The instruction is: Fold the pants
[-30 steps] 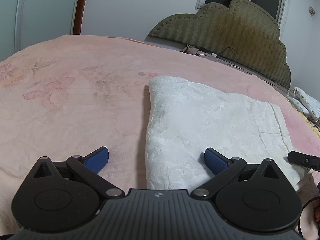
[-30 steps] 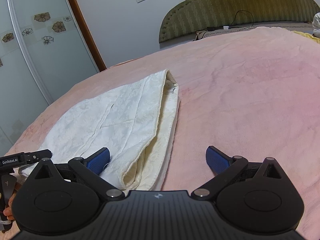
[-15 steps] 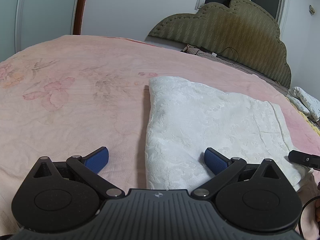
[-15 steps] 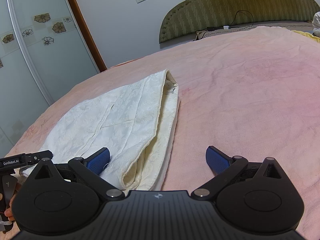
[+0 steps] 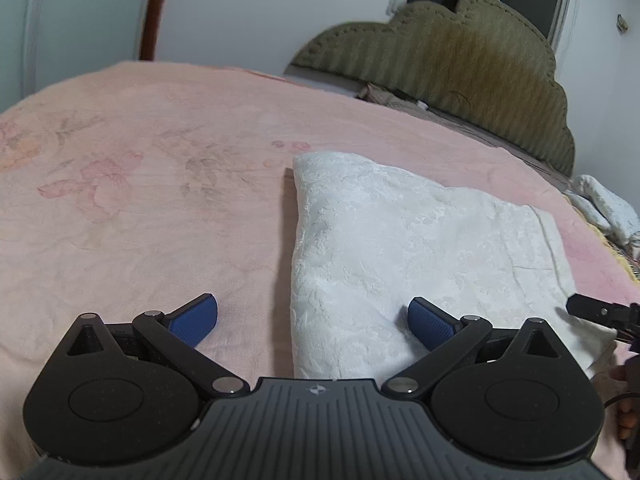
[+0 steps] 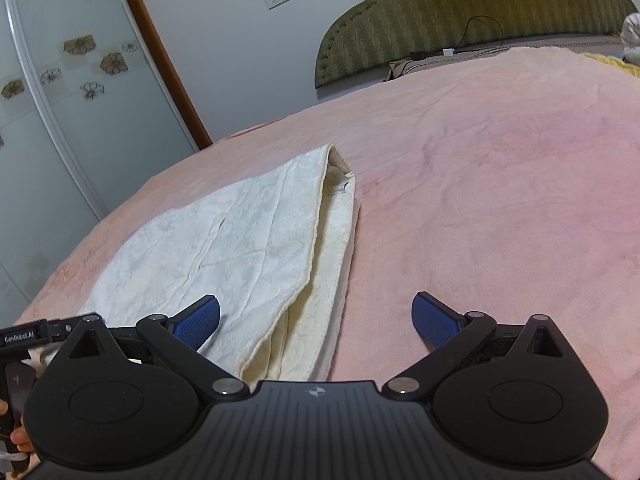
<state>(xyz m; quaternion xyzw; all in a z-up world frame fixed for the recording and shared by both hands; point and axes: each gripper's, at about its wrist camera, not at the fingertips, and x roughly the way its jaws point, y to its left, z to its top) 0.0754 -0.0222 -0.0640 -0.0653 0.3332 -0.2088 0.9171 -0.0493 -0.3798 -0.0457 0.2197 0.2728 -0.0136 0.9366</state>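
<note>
The white textured pants lie folded into a flat stack on the pink bed; they also show in the right wrist view, with layered edges along the right side. My left gripper is open and empty, straddling the near left corner of the stack, its right finger over the cloth. My right gripper is open and empty, straddling the near right corner, its left finger over the cloth. Part of the right gripper shows in the left wrist view.
The pink floral blanket covers the bed. An olive padded headboard stands at the far end with a cable on it. A sliding door with flower prints is at the left. White bedding lies at the far right.
</note>
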